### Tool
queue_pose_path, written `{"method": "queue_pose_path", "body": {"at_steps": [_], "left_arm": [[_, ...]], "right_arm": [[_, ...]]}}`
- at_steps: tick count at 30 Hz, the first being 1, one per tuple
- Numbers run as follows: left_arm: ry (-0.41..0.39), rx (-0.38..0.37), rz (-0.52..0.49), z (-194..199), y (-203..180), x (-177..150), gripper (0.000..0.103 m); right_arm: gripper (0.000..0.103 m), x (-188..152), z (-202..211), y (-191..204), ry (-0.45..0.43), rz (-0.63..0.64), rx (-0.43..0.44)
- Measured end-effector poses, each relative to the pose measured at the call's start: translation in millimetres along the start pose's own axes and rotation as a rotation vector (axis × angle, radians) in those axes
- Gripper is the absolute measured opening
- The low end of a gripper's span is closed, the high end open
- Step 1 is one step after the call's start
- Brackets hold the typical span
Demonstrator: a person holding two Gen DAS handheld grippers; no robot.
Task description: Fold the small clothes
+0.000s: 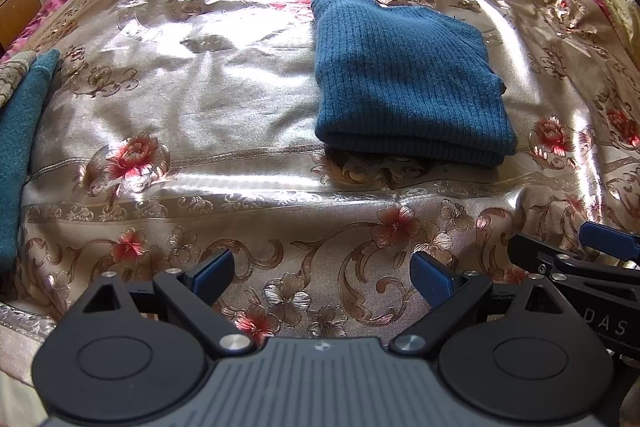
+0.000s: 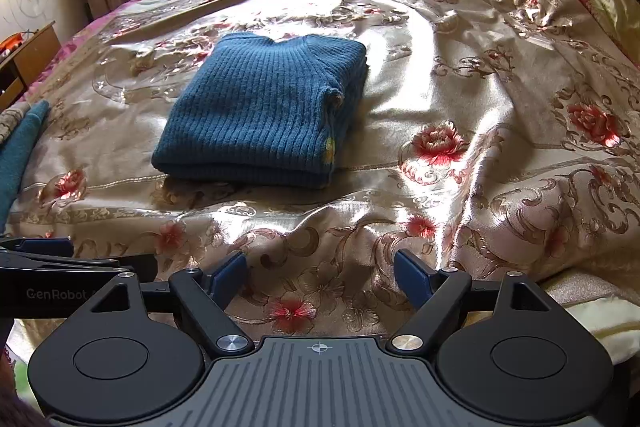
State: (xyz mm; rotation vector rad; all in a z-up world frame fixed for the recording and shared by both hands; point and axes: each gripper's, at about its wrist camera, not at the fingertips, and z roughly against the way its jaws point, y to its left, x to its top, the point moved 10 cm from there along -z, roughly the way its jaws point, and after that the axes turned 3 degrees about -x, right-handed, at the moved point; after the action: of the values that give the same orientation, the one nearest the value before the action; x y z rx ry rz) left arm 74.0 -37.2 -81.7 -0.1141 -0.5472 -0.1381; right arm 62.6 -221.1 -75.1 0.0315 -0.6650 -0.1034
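Ahead of the black, blue-padded left gripper (image 1: 322, 273) lies a ribbed blue sweater (image 1: 404, 75) on a shiny beige bedspread (image 1: 200, 99) patterned with red flowers and brown scrolls, teal cloth (image 1: 20, 147) to its left.

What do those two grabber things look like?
Both the left gripper and right gripper are black plastic with two round discs, silver bolts, a grey ribbed middle plate and blue pads on the fingers. White lettering on the left one's side reads GenRobot.
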Motion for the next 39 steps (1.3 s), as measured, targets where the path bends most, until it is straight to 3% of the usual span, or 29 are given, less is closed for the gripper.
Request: {"method": "queue_pose_path", "body": {"at_steps": [39], "left_arm": [[0.007,-0.001,0.002,0.9,0.2,-3.0,0.098]], "right_arm": [[0.083,-2.4,1.3,-0.3,0.004,0.001,-0.001]]}}
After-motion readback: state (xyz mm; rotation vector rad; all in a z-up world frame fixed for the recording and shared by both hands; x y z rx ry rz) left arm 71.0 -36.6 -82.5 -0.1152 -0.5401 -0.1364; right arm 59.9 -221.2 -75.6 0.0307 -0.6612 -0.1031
